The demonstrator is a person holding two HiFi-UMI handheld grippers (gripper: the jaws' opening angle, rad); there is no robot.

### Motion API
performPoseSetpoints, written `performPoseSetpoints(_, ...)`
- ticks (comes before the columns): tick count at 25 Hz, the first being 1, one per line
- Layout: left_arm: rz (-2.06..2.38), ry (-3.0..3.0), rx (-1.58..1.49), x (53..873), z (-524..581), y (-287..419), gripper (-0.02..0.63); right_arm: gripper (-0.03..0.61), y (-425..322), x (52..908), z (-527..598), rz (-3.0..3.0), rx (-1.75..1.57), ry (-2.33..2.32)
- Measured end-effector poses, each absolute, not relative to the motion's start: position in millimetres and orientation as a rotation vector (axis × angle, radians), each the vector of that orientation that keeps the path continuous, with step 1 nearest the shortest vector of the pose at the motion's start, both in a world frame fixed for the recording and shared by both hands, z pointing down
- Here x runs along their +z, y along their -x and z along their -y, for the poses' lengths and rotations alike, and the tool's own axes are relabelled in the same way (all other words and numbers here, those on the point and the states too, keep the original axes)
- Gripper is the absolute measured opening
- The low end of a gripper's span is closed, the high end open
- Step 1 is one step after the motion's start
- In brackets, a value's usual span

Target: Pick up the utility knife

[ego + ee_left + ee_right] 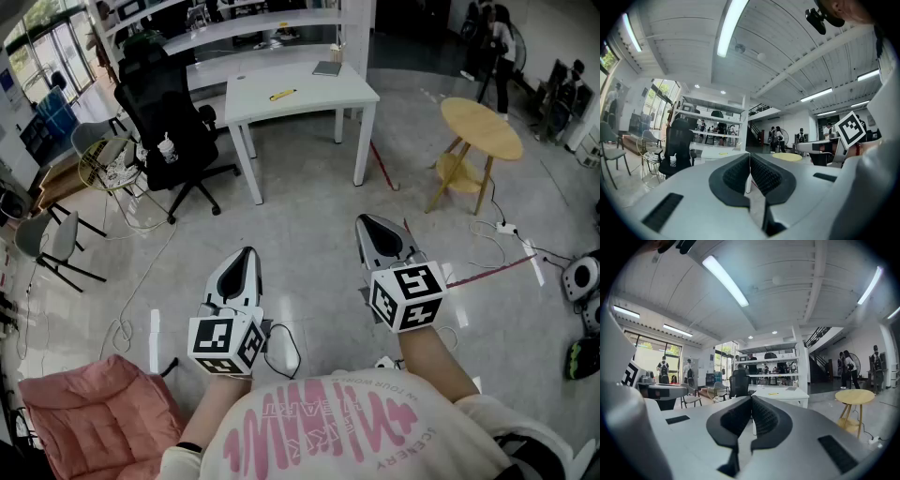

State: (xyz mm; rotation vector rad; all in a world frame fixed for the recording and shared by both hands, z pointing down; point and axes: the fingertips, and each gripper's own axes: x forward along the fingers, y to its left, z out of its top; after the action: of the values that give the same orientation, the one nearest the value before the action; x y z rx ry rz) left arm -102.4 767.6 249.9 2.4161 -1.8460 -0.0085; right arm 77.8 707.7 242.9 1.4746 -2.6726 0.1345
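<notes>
The yellow utility knife [282, 95] lies on a white table [319, 94] far ahead of me, across open floor. In the left gripper view the knife [723, 153] is a small yellow sliver on the distant tabletop; the right gripper view also shows the knife [773, 393], small and far off. My left gripper [247, 253] is held out level at waist height, jaws shut with nothing between them [749, 155]. Beside it my right gripper [366, 221] is shut and empty too [751, 398]. Both point toward the table.
A black office chair [164, 112] stands left of the table, and a round wooden side table [480, 127] to its right. A grey notebook [327, 67] lies on the white table. A pink-cushioned seat [94, 412] is at my lower left. Cables [506, 230] trail over the floor.
</notes>
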Motion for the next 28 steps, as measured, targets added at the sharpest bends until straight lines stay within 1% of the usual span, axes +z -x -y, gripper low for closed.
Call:
performPoseSetpoints(10, 1.859, -2.4, -0.028, 251, -752, 82, 0.025, 0.015, -100, 248, -694, 2.665, 0.111, -1.448)
performPoseSetpoints(19, 1.84, -2.355, -0.093, 265, -736, 40, 0.025, 0.015, -137, 260, -668, 2.691, 0.144, -1.387)
performPoseSetpoints(28, 1.765, -2.308, -0.138, 311, -702, 25, 0.025, 0.015, -154, 302, -632, 2.669, 0.172, -1.356)
